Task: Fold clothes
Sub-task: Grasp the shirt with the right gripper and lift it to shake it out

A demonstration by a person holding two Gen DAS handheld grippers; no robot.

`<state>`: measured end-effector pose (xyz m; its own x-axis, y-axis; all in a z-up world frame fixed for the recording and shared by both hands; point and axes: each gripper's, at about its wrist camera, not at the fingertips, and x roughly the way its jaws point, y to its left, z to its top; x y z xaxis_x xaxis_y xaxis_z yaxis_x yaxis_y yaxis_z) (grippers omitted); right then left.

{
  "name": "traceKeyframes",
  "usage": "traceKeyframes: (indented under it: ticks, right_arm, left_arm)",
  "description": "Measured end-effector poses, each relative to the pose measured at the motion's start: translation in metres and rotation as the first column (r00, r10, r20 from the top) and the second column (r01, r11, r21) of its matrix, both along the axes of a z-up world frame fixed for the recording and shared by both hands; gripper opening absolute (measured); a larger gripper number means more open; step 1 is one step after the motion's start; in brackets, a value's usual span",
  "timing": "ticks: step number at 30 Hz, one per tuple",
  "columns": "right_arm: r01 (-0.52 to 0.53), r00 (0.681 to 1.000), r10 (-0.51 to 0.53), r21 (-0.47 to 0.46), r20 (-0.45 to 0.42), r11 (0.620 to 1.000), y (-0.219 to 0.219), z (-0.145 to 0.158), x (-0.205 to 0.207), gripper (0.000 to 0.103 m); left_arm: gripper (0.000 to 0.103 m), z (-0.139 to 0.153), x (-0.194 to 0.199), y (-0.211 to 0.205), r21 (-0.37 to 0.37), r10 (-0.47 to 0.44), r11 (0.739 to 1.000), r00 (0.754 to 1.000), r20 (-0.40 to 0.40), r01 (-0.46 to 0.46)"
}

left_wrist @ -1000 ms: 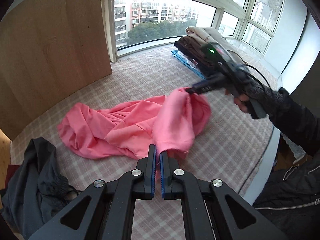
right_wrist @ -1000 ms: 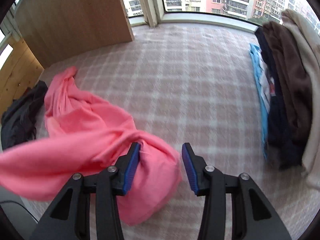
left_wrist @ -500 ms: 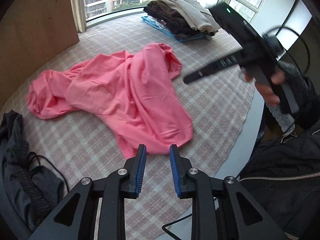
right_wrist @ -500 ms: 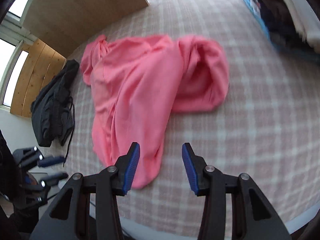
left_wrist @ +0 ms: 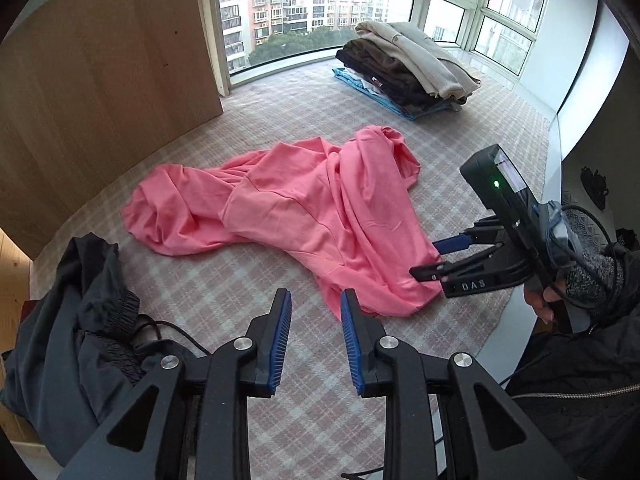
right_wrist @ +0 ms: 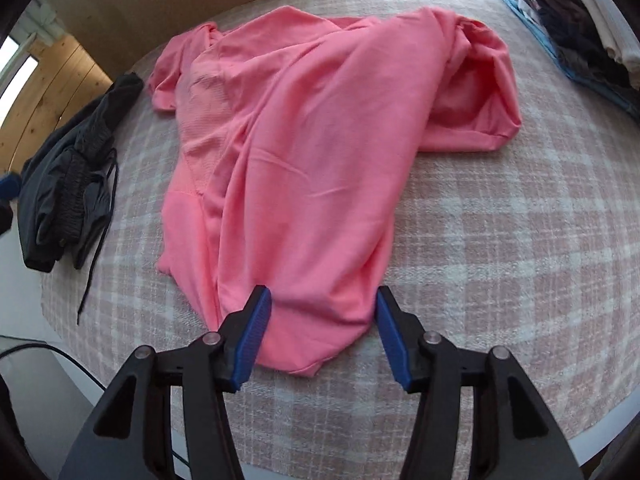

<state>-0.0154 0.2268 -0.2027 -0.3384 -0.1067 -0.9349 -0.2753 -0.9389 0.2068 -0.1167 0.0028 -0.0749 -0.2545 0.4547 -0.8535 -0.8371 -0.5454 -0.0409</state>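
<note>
The pink garment (left_wrist: pixel 312 216) sprawls crumpled across the checked pink cover (left_wrist: pixel 280 92), between the folded clothes stack (left_wrist: pixel 404 68) and a dark jacket (left_wrist: pixel 76 320). The right gripper (right_wrist: pixel 322 332) tilts steeply down, jaws just widened and straddling the near hem without pinching. The left gripper (left_wrist: pixel 315 332) angles down too – jaws just parted, nothing between them, cloth just beside.

the only legible lettering is "das", in pale capitals on the dark body of the right gripper (left_wrist: pixel 436 258), low on its near side. a small mark on the far clothes stack (left_wrist: pixel 404 76) seems printed but cannot be read.
</note>
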Motion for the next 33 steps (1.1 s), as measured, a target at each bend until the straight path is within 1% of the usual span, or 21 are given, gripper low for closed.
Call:
traceKeyframes:
  ticks: [1, 3, 5, 6, 7, 10, 12, 13, 15, 16, 18, 19, 20, 21, 22, 25, 28, 30, 33]
  right_arm:
    - [-0.026, 1.000, 0.026, 0.013, -0.010, 1.000, -0.004, 0.000, 0.000, 0.051]
    - [-0.075, 0.997, 0.074, -0.014, -0.026, 0.997, -0.007, -0.002, 0.000, 0.005]
    - [-0.120, 0.992, 0.119, -0.029, -0.042, 0.992, -0.009, 0.000, 0.002, 0.005]
    - [-0.138, 0.989, 0.137, -0.017, -0.050, 0.990, -0.009, 0.006, 0.006, 0.004]
    - [-0.155, 0.986, 0.155, 0.000, -0.059, 0.988, -0.006, 0.016, 0.014, 0.004]
    - [-0.205, 0.974, 0.210, 0.065, -0.085, 0.977, 0.005, 0.057, 0.048, 0.004]
    - [-0.205, 0.975, 0.214, 0.137, -0.061, 0.969, 0.024, 0.083, 0.076, 0.004]
    - [-0.190, 0.979, 0.199, 0.172, -0.038, 0.967, 0.038, 0.094, 0.091, 0.004]
    - [-0.105, 0.994, 0.104, 0.235, 0.019, 0.966, 0.083, 0.110, 0.125, 0.004]
    - [-0.048, 0.998, 0.038, 0.277, 0.040, 0.960, 0.108, 0.117, 0.142, 0.004]
    - [0.091, 0.992, -0.115, 0.362, 0.047, 0.928, 0.155, 0.125, 0.170, 0.004]
    - [0.154, 0.983, -0.178, 0.372, 0.033, 0.915, 0.173, 0.128, 0.179, 0.004]
    - [0.193, 0.977, -0.214, 0.374, 0.013, 0.907, 0.184, 0.129, 0.184, 0.004]
    - [0.220, 0.973, -0.232, 0.373, -0.011, 0.901, 0.192, 0.130, 0.186, 0.004]
    - [0.240, 0.969, -0.247, 0.366, -0.028, 0.899, 0.199, 0.128, 0.188, 0.004]
    - [0.260, 0.964, -0.262, 0.337, -0.040, 0.905, 0.203, 0.115, 0.185, 0.004]
    - [0.271, 0.961, -0.273, 0.315, -0.037, 0.910, 0.199, 0.101, 0.185, 0.004]
    - [0.289, 0.956, -0.293, 0.297, -0.033, 0.910, 0.194, 0.093, 0.187, 0.004]
    - [0.320, 0.946, -0.324, 0.267, -0.030, 0.909, 0.192, 0.085, 0.194, 0.004]
  left_arm:
    - [0.025, 0.002, -0.003, 0.000, 0.001, 0.001, 1.000, 1.000, -0.010, -0.001]
    - [0.025, 0.006, -0.009, 0.002, -0.001, 0.001, 1.000, 0.999, -0.033, -0.001]
    - [0.025, 0.009, -0.015, 0.006, -0.004, -0.002, 1.000, 0.998, -0.055, 0.002]
    - [0.025, 0.010, -0.018, 0.008, -0.006, -0.007, 1.000, 0.998, -0.063, 0.007]
    - [0.025, 0.011, -0.020, 0.011, -0.008, -0.015, 1.000, 0.998, -0.069, 0.014]
    - [0.025, 0.012, -0.026, 0.022, -0.019, -0.042, 0.999, 0.995, -0.085, 0.040]
    - [0.025, 0.012, -0.029, 0.031, -0.023, -0.068, 0.998, 0.994, -0.088, 0.066]
    - [0.025, 0.012, -0.029, 0.037, -0.024, -0.082, 0.996, 0.993, -0.089, 0.080]
    - [0.025, 0.012, -0.029, 0.051, -0.028, -0.116, 0.993, 0.989, -0.094, 0.114]
    - [0.025, 0.012, -0.029, 0.060, -0.026, -0.140, 0.990, 0.986, -0.093, 0.138]
    - [0.026, 0.012, -0.028, 0.082, -0.020, -0.194, 0.981, 0.978, -0.078, 0.193]
    - [0.032, 0.010, -0.027, 0.097, -0.018, -0.227, 0.974, 0.972, -0.067, 0.226]
    - [0.036, 0.007, -0.027, 0.112, -0.015, -0.260, 0.966, 0.964, -0.056, 0.260]
    - [0.043, 0.005, -0.027, 0.127, -0.012, -0.294, 0.956, 0.955, -0.044, 0.294]
    - [0.044, 0.001, -0.028, 0.145, -0.012, -0.329, 0.944, 0.944, -0.030, 0.328]
    - [0.045, -0.014, -0.031, 0.201, -0.042, -0.412, 0.910, 0.911, 0.009, 0.412]
    - [0.045, -0.036, -0.034, 0.248, -0.115, -0.471, 0.875, 0.882, 0.019, 0.469]
    - [0.045, -0.053, -0.040, 0.269, -0.152, -0.498, 0.853, 0.866, 0.056, 0.500]
    - [0.045, -0.082, -0.049, 0.290, -0.204, -0.514, 0.821, 0.846, 0.138, 0.533]
